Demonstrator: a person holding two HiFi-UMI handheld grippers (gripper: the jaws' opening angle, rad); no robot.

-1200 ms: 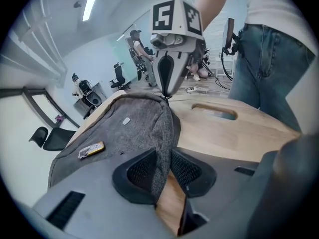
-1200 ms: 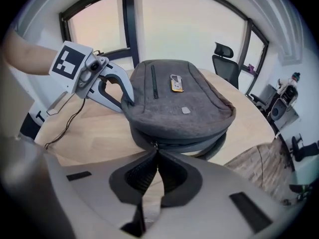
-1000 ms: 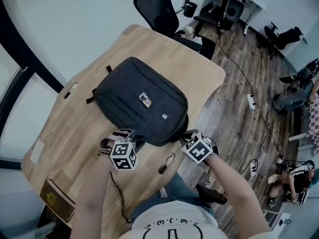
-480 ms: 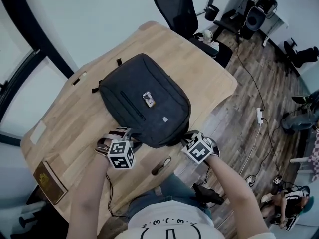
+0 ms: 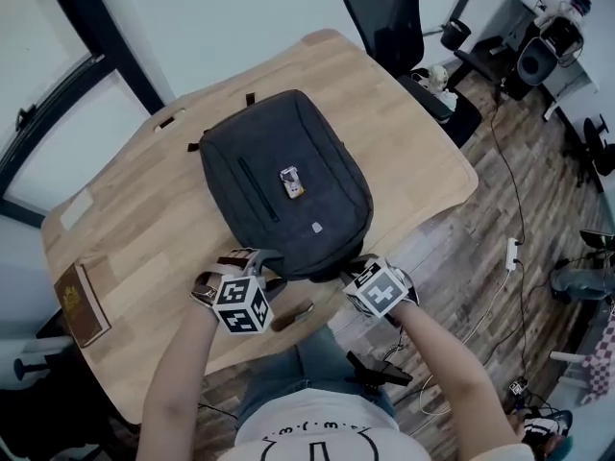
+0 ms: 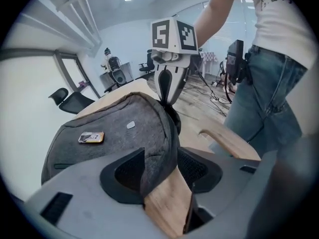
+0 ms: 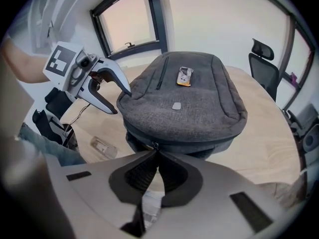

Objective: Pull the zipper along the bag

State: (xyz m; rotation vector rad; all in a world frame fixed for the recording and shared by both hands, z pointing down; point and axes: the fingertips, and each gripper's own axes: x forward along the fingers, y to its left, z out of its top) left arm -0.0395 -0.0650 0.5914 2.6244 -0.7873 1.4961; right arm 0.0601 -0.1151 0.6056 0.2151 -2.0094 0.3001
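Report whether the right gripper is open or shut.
Shut: in its own view the right gripper has its jaws together, pinching the zipper pull at the near edge of the bag.

No readable text, labels or numbers

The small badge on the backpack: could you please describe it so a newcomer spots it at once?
A dark grey fabric backpack lies on the light wooden table. Near the middle of its front panel, beside a straight pocket zip, sits the small rectangular badge. Unlike the plain pale label nearer the person, it is orange-edged.
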